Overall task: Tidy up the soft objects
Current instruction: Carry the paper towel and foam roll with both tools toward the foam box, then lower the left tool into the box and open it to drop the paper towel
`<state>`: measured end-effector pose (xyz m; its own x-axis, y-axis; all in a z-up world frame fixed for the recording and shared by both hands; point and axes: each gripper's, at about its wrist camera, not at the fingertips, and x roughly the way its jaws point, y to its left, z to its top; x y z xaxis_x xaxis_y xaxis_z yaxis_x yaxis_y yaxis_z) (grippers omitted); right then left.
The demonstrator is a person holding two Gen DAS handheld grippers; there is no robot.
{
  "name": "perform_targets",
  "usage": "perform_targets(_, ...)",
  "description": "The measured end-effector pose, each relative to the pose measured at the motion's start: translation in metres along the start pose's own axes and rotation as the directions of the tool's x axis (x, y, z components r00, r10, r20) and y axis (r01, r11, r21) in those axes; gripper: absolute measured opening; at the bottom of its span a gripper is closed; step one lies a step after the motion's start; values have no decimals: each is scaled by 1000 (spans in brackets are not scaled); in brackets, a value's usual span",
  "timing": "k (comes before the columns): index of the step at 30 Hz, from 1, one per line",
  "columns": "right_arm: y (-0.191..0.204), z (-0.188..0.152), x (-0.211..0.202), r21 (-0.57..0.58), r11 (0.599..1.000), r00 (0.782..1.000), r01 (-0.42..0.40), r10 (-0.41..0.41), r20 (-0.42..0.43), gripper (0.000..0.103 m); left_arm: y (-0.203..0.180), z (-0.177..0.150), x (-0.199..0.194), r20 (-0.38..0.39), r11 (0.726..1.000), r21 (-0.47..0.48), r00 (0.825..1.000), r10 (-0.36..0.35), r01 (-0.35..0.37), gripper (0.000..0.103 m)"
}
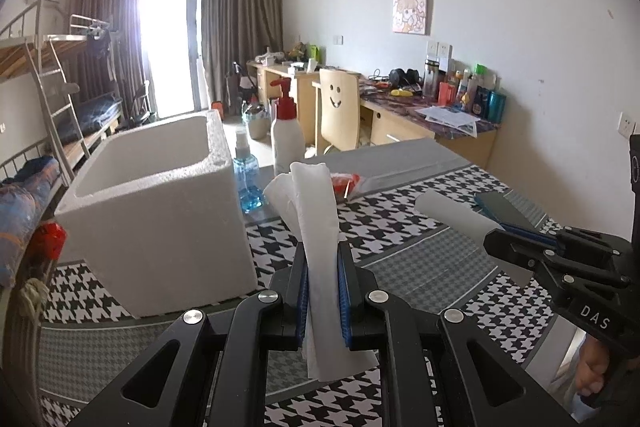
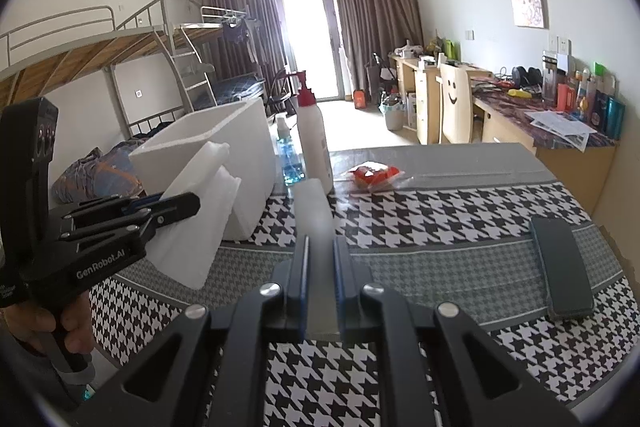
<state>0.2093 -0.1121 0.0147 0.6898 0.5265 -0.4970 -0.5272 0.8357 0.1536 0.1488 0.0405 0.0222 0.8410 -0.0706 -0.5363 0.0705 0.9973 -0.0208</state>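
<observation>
Tissue [image 1: 318,227] is the thing I'm sorting here: a soft white sheet, clamped in the left gripper [image 1: 323,291], with its folded end sticking up past the fingertips and the other end hanging below the jaws, clear of the tablecloth [image 1: 420,267]. In the right wrist view the same sheet droops off that gripper as a broad white flap, right in front of the foam box [image 1: 160,211]. The right gripper [image 2: 320,283] is closed down too, on something pale and translucent [image 2: 314,211] running out ahead of it. It's too blurry for me to name, could be tissue or plastic film.

Progress-wise, I'd say we're early. What I can see of the inside of the foam box looks bare, so nothing seems to be stowed yet. Both pieces are up off the table and neither is over the box opening. What's left, as I read it: carry each one across and drop it in.

Room to move looks decent. The box sits just left of the left gripper, with its rim about level with the tissue tip, so I'd want to clear that edge. The pump bottle [image 1: 287,131] and blue spray bottle [image 1: 246,175] stand right behind the box's far corner and look easy to knock. The red packet [image 2: 374,175] and phone [image 2: 562,267] lie off to the right, well out of the way.
</observation>
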Motion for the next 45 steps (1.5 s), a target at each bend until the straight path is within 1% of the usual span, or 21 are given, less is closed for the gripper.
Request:
perform_targets(4,1,4,0,-5,1000,1000,-2,2,4,14,2,4,-4,10,1000,2,1000,-1,1,14)
perform_targets(19,8,28,2,-17,1000,999,-24,25,49,14,14,27,-12,61,999,13,998,35,-35,14)
perform_targets(32,12,46,6,-19,999,997,-30,31,66,14,22,46,-16,102,999,23,994,44,-47,14)
perform_targets(45,22,69,11,-40,998,995,-38,42,87,14,44,70,-15,144,996,2,986,90,-92,14)
